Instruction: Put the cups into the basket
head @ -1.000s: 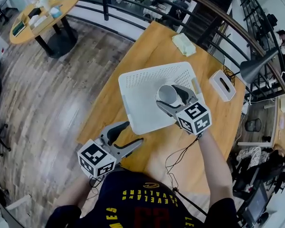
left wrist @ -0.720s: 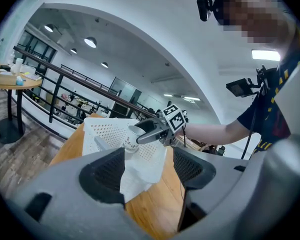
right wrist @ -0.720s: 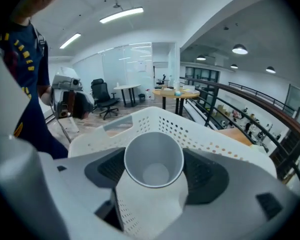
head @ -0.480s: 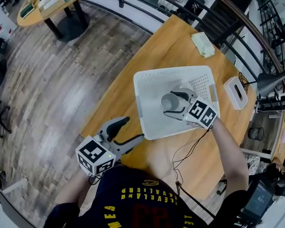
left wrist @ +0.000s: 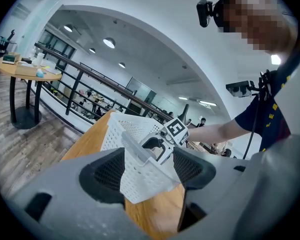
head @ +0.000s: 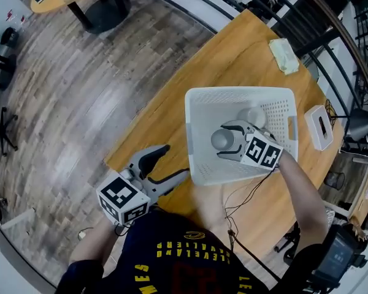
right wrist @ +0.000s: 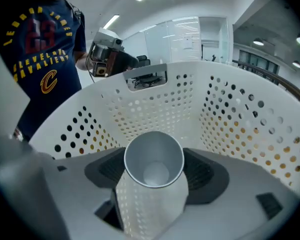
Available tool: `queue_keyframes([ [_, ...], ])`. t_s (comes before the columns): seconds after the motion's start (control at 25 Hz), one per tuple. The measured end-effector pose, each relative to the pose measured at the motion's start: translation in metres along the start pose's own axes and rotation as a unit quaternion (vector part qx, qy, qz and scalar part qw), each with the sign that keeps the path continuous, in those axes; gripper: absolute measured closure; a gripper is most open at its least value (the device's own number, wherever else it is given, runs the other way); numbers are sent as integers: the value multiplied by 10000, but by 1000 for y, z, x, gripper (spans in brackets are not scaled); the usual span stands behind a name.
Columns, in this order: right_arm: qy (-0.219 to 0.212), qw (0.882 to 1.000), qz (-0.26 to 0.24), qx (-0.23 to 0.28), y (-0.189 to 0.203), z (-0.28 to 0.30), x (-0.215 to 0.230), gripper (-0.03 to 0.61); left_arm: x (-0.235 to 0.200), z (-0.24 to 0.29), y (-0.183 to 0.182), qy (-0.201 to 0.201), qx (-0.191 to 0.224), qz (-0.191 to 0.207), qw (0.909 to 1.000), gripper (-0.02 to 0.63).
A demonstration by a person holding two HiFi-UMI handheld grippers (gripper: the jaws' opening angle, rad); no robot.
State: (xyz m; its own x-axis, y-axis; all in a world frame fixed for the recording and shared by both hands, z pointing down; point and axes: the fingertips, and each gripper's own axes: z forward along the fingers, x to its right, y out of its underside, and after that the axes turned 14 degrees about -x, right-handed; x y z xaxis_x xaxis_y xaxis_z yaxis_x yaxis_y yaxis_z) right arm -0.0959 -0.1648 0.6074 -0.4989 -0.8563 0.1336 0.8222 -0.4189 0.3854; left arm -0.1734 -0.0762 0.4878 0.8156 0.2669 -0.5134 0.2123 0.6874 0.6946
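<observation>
Cup [head: 221, 139] sits clamped in the right claw [head: 228, 143], inside the white basket [head: 239, 91] on the worktop [head: 233, 48]; left claw [head: 175, 161] gapes empty at the basket's seven o'clock.

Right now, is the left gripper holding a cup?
No: the fingers of the left gripper stand apart and empty; the cup sits in the right gripper.

- Dark shirt [right wrist: 40, 39], right gripper view: yellow "JAMES" arched above "23", then "LEVELAND" over "AVALIERS" beside one large "C"
- Head view: same print, upside down
</observation>
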Motion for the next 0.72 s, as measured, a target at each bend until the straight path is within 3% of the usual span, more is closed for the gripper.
queue_keyframes([
  [0.24,-164,9991,-301,-241,14,24,-4,234,-1,5,2,44,-26,-82,10000,321],
  [0.52,-396,9989,-230,-120,19,34,-5,235,-11,10,0,-56,-69,-157,9998,321],
  [0.72,-518,9965,-381,-535,35,40,-14,233,-9,13,-6,-44,-64,-86,9999,321],
])
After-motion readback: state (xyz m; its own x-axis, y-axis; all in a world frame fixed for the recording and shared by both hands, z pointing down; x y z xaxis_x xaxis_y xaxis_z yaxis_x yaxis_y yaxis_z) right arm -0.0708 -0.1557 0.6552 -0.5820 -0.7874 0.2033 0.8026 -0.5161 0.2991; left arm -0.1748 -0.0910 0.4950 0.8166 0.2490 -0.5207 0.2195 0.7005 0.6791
